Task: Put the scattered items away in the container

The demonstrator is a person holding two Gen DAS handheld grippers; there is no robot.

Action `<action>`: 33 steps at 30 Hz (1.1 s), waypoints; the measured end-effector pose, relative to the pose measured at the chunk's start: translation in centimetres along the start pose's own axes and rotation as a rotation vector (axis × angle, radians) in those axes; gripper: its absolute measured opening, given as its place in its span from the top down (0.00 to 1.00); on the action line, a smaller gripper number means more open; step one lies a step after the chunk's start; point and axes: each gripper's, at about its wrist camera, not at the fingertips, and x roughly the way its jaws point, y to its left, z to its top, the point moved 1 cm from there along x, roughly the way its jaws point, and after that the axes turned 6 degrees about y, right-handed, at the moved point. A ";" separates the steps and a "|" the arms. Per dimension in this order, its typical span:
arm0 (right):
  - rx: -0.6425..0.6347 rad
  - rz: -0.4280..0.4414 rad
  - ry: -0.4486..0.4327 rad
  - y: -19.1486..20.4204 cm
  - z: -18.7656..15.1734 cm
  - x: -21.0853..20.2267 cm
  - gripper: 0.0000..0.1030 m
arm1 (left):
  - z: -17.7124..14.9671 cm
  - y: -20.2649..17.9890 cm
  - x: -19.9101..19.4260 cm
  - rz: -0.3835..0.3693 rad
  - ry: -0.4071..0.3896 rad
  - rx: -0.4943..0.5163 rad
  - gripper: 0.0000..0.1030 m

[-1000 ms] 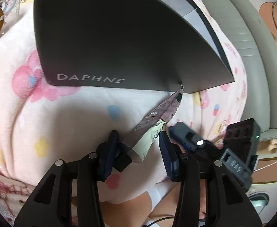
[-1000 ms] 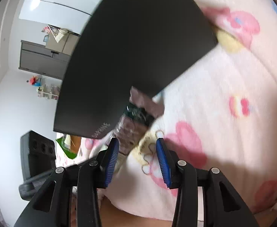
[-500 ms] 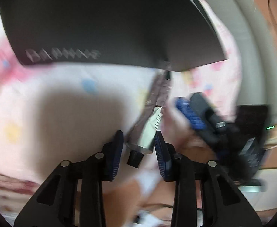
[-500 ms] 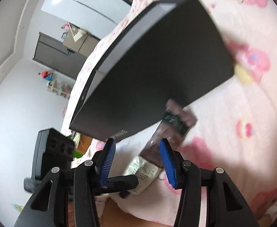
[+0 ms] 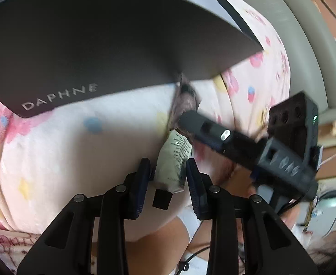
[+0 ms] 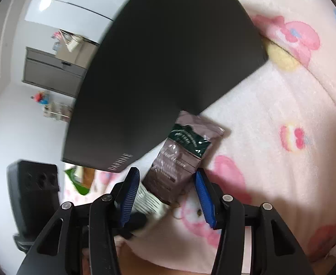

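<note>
Beside the black box (image 5: pixel 112 45), the left gripper (image 5: pixel 168 178) clamps the tube (image 5: pixel 172 160); the right gripper (image 6: pixel 165 192) straddles the brown packet (image 6: pixel 179 158), jaws part-open and just widened; neither item is boxed yet.

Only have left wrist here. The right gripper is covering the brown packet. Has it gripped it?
Observer: No. In the right wrist view the right gripper has just been opening; the brown packet lies between its fingers, unclamped.
Operator: Packet clear of the box?
Observer: No, its far end meets the black box at the lower corner; can't tell if it's tucked under.
Operator: Anything else between those fingers?
Observer: The white tube, under the packet's near end.
</note>
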 end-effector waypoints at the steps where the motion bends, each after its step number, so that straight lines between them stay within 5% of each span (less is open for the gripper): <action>1: 0.004 0.008 -0.011 0.0 -0.1 -0.4 0.55 | -0.1 0.0 0.1 -0.009 0.004 0.000 0.67; 5: 0.012 -0.068 -0.054 0.2 -0.8 -2.2 0.55 | 0.4 1.1 -0.7 -0.060 -0.010 -0.030 0.62; 8: 0.030 -0.105 -0.007 -0.4 -0.7 -0.6 0.55 | 2.7 1.2 -0.7 -0.060 -0.026 -0.049 0.62; 13: 0.031 -0.078 0.020 -0.9 -1.1 0.8 0.55 | 2.5 -0.8 1.3 -0.014 -0.012 -0.025 0.69; 23: -0.010 -0.088 0.054 -0.3 -3.3 1.9 0.60 | 2.4 -2.8 4.5 -0.061 0.035 0.012 0.70; 33: -0.203 -0.075 -0.060 5.3 -4.6 -1.4 0.70 | -0.4 -6.2 -0.8 -0.103 -0.100 0.139 0.70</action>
